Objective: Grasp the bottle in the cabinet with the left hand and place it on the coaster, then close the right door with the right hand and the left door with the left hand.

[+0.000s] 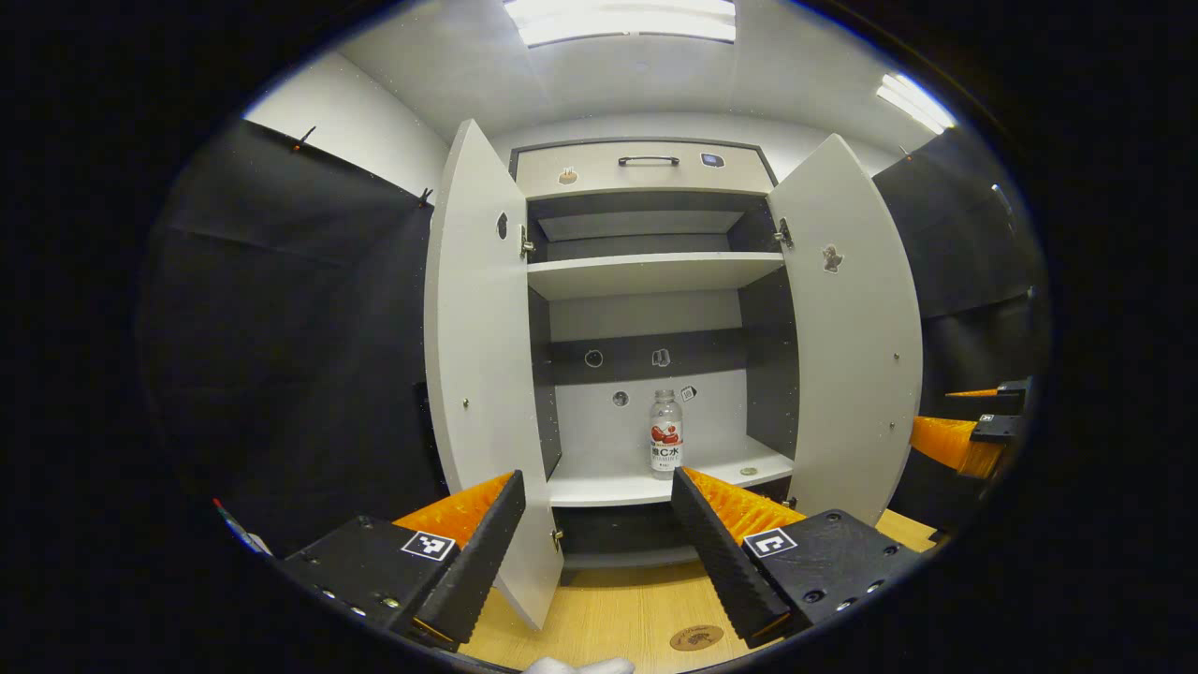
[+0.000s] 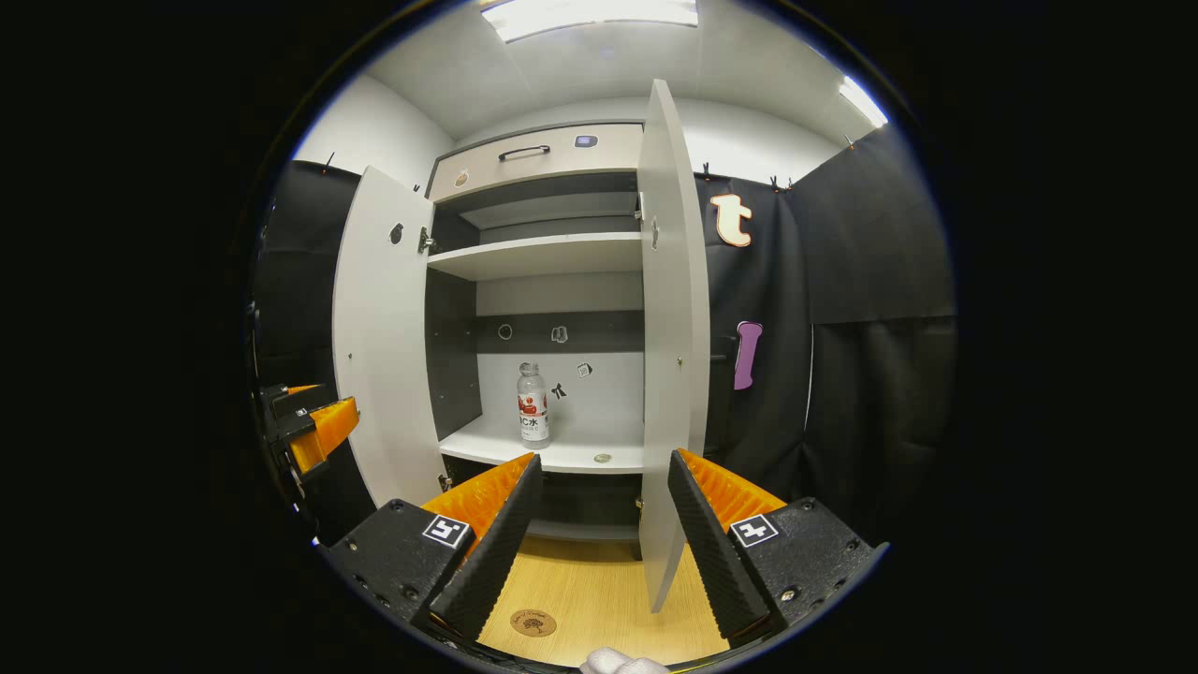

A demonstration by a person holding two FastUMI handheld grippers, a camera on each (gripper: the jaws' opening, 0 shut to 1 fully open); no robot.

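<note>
Booth with an open cabinet (image 1: 646,178), both doors wide, bottle (image 1: 665,434) upright on the low shelf.
Left gripper (image 1: 599,524) and right gripper (image 2: 599,510) hover near, fingers spread, coaster (image 1: 696,637) ready on the counter (image 1: 608,613).

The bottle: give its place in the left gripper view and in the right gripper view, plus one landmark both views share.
Left gripper view: the bottle stands upright on the cabinet's lower shelf, just right of centre, above the right finger's tip.
Right gripper view: the bottle stands on the same shelf, left of centre, above the left finger's tip.
Shared landmark: the round coaster on the wooden surface below.
</note>
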